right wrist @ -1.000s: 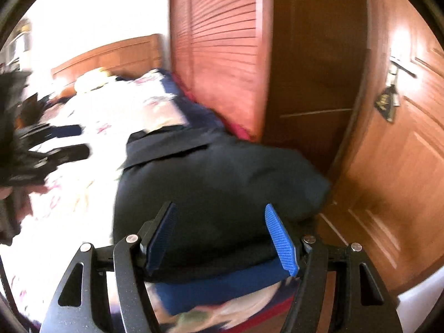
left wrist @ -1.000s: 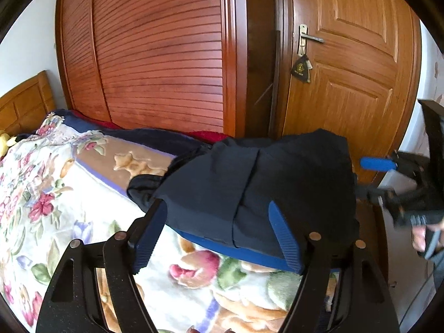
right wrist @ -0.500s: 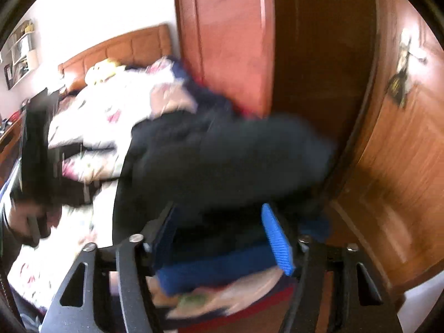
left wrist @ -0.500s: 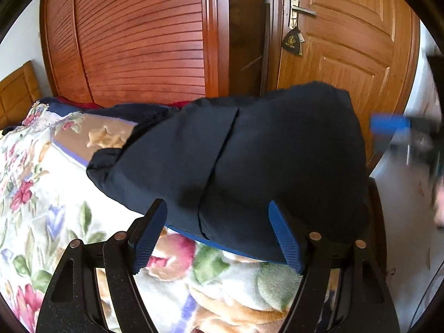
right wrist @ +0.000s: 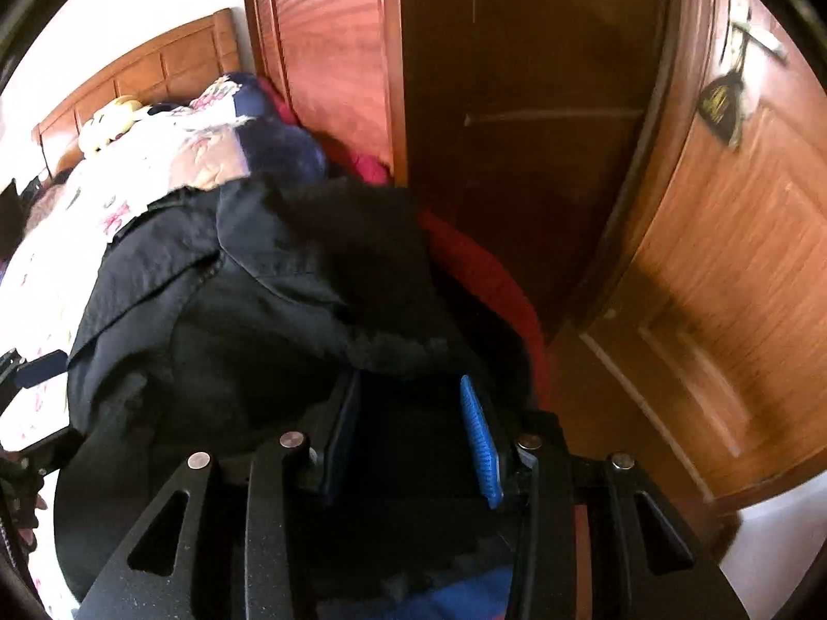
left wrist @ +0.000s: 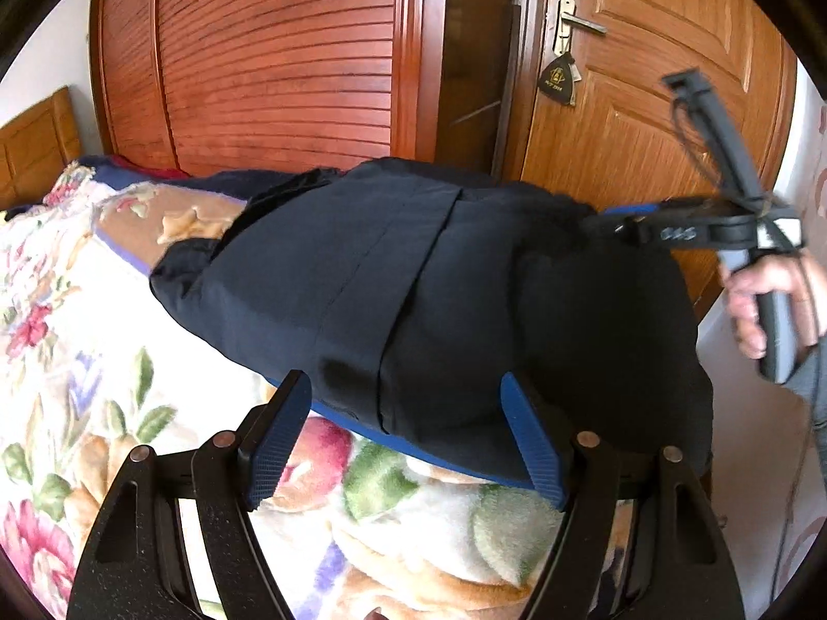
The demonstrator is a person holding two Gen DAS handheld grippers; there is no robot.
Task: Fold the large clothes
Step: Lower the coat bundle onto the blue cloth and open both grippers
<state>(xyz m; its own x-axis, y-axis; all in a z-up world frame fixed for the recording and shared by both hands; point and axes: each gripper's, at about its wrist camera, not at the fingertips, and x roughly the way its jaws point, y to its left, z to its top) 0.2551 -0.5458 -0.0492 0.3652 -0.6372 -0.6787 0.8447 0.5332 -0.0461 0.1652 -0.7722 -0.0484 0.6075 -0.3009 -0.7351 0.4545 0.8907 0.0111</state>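
A large black jacket (left wrist: 439,284) lies folded in a thick bundle at the foot corner of the bed; it also shows in the right wrist view (right wrist: 248,320). My left gripper (left wrist: 406,434) is open and empty, its blue pads just short of the jacket's near edge. My right gripper (right wrist: 413,429) has its jaws partly closed around the jacket's far-side fabric, which lies between the blue pads. In the left wrist view the right gripper (left wrist: 687,232) reaches onto the jacket from the right.
A floral blanket (left wrist: 67,336) covers the bed. A slatted wooden wardrobe (left wrist: 269,57) and a wooden door (left wrist: 661,77) stand close behind. A red cover (right wrist: 480,268) lies along the bed's edge. The headboard (right wrist: 144,72) is far left.
My right gripper has moved in onto the jacket's far side and its jaws have narrowed around the fabric. My left gripper stayed open near the jacket's near edge.
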